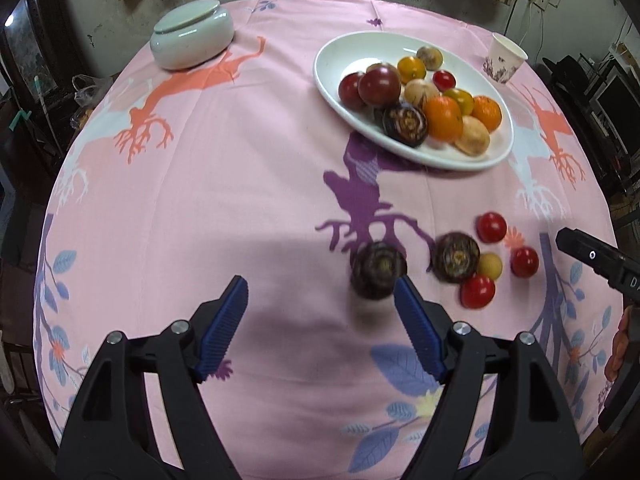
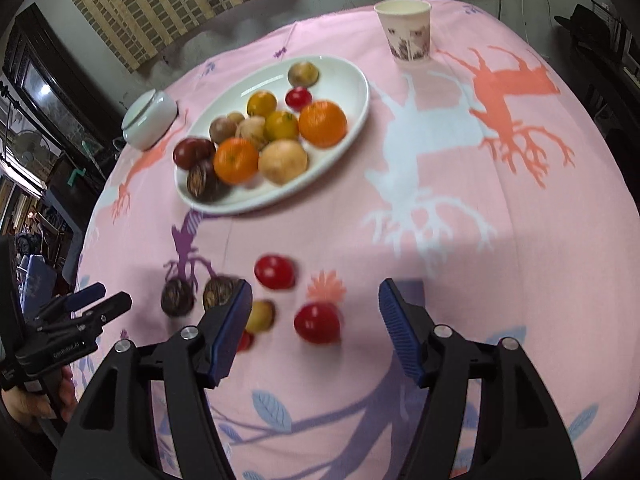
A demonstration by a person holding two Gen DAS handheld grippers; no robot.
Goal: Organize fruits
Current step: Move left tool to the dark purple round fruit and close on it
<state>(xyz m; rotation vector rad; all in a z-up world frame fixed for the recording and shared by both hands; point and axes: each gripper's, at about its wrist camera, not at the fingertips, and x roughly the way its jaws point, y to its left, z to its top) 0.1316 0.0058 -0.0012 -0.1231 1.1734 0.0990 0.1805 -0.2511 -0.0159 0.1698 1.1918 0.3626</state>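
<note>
left tongs (image 1: pixel 320 300) wide open, empty | right tongs (image 2: pixel 316 308) wide open, above red tomato (image 2: pixel 317 323)

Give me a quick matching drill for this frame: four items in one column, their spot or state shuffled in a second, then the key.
Items:
1. paper cup
2. lidded ceramic jar
3. orange
4. dark purple fruit

Spot or state:
A. on the white plate
B. loose on the cloth just ahead of the left gripper
C. standing upright past the plate, far side of the table
D. shut, at the far left of the table as the left wrist sees it

Pairs: 1-C, 2-D, 3-A, 4-B
</note>
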